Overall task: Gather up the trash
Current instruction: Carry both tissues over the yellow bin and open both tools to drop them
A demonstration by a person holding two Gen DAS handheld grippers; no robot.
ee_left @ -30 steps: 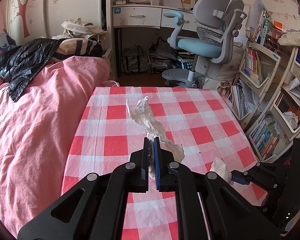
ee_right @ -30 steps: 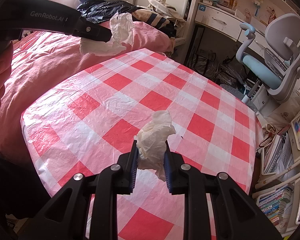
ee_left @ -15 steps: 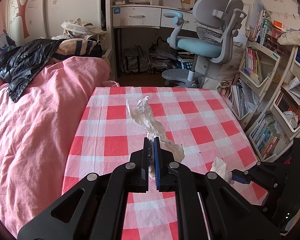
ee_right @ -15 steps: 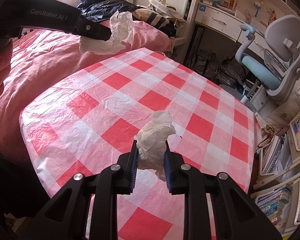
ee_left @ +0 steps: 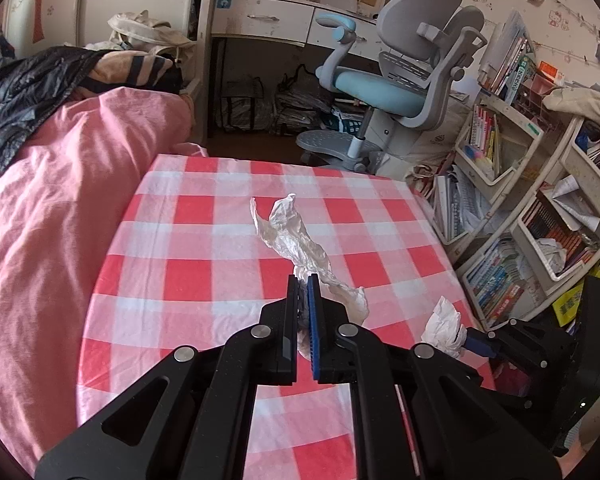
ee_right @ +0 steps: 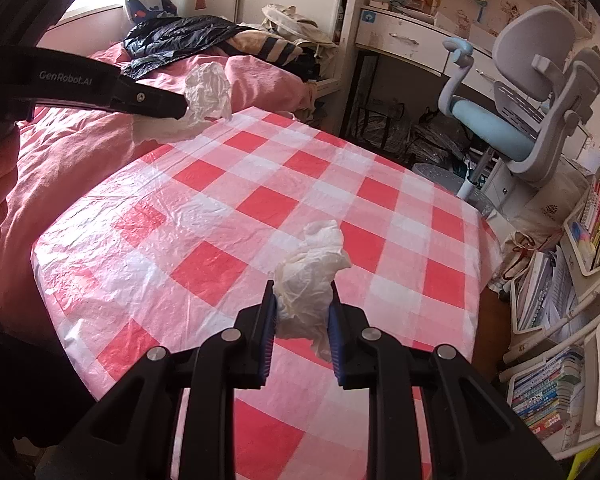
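Note:
My left gripper (ee_left: 303, 280) is shut on a long crumpled clear plastic wrapper (ee_left: 296, 236) and holds it above the red-and-white checked tablecloth (ee_left: 188, 272). From the right wrist view the same gripper (ee_right: 182, 104) shows at upper left with the wrapper (ee_right: 208, 88) in it. My right gripper (ee_right: 302, 300) is shut on a crumpled white tissue (ee_right: 310, 276), held above the cloth (ee_right: 204, 220). It also shows in the left wrist view (ee_left: 470, 336) at lower right, with the tissue (ee_left: 444, 326).
A pink bed (ee_left: 40, 184) with a black jacket (ee_left: 24, 96) borders the table's left. A blue-grey desk chair (ee_left: 400, 80) and desk (ee_left: 268, 20) stand behind. White bookshelves (ee_left: 532, 208) line the right.
Both grippers keep their hold. In the right wrist view the table has shifted slightly, so the right gripper drifted a little; the left view is nearly unchanged.

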